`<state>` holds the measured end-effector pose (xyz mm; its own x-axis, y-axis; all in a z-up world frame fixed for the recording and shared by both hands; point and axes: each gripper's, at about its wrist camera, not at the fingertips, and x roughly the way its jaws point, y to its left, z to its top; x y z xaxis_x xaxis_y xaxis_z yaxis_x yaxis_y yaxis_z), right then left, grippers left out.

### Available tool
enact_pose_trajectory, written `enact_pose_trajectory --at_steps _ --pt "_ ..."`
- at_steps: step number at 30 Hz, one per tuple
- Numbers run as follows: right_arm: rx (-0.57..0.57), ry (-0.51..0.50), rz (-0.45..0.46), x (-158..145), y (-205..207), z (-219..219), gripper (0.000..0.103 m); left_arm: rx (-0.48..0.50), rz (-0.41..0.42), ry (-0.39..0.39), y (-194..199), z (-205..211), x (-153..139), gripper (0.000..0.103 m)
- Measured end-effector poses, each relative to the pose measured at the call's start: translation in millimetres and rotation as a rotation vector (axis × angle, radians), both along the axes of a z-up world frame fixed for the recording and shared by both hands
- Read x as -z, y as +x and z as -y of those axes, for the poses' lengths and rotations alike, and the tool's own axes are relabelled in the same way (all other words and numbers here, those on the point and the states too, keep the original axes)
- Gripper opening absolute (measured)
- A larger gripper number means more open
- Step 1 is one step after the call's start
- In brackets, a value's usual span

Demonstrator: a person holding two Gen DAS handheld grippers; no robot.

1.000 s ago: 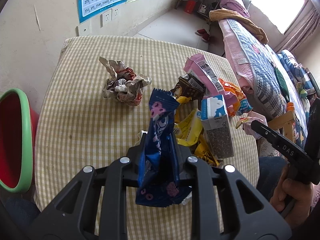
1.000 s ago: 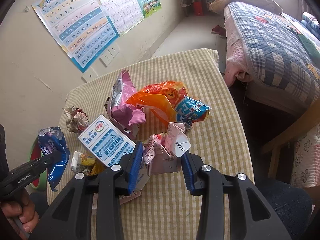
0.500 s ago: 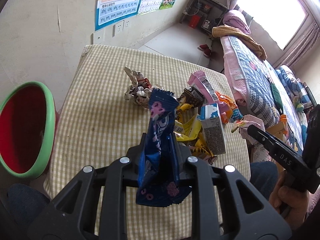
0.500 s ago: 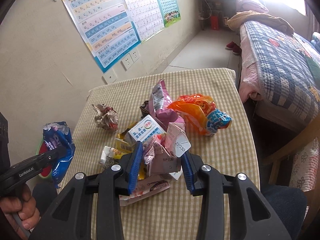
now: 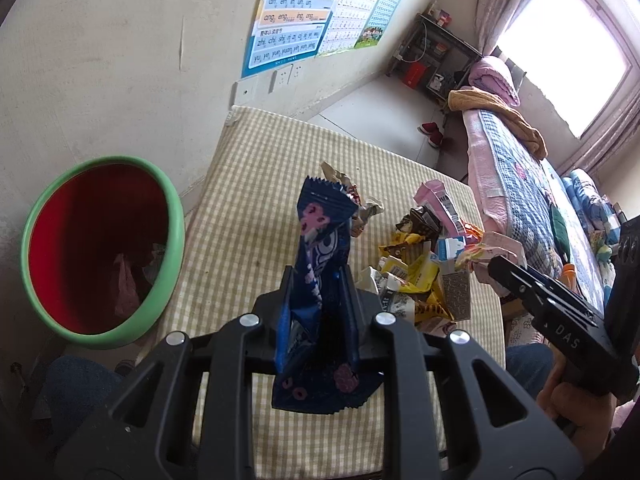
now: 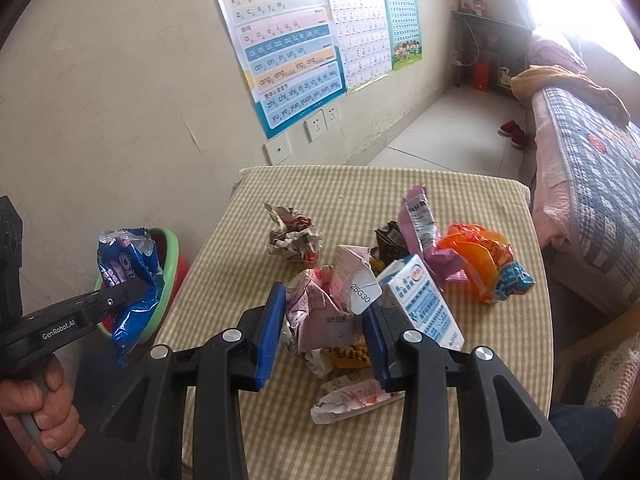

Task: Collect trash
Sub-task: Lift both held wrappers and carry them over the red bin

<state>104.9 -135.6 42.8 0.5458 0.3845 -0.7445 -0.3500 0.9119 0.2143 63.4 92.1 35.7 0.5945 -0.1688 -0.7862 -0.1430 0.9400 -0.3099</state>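
- The left gripper (image 5: 318,280) is clenched on a blue snack wrapper (image 5: 320,264), which stands upright between its closed fingers, its crimped top edge above them and its bottom hanging below.
- In the right wrist view the same blue snack wrapper (image 6: 128,276) hangs in the air in front of the bin (image 6: 170,264), off the desk's left edge.
- The right gripper (image 6: 326,320) is grasping a crumpled pink carton (image 6: 324,312) between its blue pads (image 6: 272,328); a white flap printed "25G30" sticks up from it.
- The bin (image 5: 168,248), green-rimmed with a red inside, stands on the floor just beside the desk (image 5: 248,184); some pinkish scraps lie at its bottom.
- The desk carries a yellow-and-white checked cloth, and most of the remaining trash lies on its right half.
- A crumpled paper ball (image 6: 294,238) sits alone near the middle of the desk.
- A blue-and-white carton (image 6: 424,304), a pink wrapper (image 6: 420,232) and an orange bag (image 6: 480,260) lie close together in a heap.
- A flattened white wrapper (image 6: 352,396) lies nearest the desk's front edge.
- A hand (image 6: 36,408) grips the left gripper's handle.
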Motion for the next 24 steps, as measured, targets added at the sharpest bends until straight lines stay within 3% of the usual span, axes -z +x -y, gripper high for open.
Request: enact_pose_trajectory --at_steps 24 --pt "-0.326 0.006 0.032 -15.6 4.8 -177.1 0.037 -0.269 0.007 -0.004 -39.8 -142.4 -3.8 0.021"
